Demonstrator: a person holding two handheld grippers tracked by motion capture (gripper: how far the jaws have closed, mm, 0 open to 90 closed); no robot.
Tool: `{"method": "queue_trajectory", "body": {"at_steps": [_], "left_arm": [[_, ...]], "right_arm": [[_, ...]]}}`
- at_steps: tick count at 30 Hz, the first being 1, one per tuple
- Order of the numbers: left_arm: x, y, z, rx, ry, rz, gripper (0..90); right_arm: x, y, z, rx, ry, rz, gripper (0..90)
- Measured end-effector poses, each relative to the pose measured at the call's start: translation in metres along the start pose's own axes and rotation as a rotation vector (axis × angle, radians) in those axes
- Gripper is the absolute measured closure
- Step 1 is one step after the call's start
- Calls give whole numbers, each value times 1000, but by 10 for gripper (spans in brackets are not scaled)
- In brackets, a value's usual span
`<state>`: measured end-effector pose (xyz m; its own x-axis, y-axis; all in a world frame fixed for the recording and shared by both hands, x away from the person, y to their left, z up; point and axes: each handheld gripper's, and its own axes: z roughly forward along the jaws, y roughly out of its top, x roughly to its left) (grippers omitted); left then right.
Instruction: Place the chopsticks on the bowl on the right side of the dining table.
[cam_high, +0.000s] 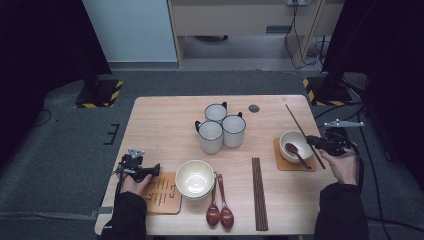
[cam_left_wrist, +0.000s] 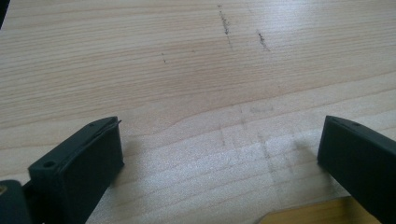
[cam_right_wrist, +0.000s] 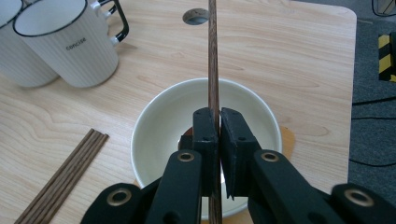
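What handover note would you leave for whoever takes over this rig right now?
Right gripper: shut on chopsticks, held over the small bowl.
Left gripper: open, holding nothing, low over the table by the left coaster.
Done: small bowl with spoon sits on the right coaster.
Left: place these chopsticks; big bowl, two spoons and spare chopsticks wait at the front.

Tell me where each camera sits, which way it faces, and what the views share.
High view: above the person's side, looking forward and down on the table; both forearms enter from below, left tool, right tool.
Left gripper view: rides the left tool, low over bare wood; jaws apart, a mat corner below.
Right gripper view: rides the right tool, facing along the clamped chopstick above the bowl.
Shared: high and right views both show bowl, mugs, chopstick bundle.
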<state>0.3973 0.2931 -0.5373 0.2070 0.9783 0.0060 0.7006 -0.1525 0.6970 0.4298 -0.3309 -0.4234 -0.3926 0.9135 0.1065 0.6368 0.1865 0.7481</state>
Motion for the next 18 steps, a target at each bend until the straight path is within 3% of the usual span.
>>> {"method": "queue_trajectory", "body": {"at_steps": [18], "left_arm": [[0,0,0,0,0,0,0]], "right_arm": [[4,-3,22,105,-32,-64,851]]}}
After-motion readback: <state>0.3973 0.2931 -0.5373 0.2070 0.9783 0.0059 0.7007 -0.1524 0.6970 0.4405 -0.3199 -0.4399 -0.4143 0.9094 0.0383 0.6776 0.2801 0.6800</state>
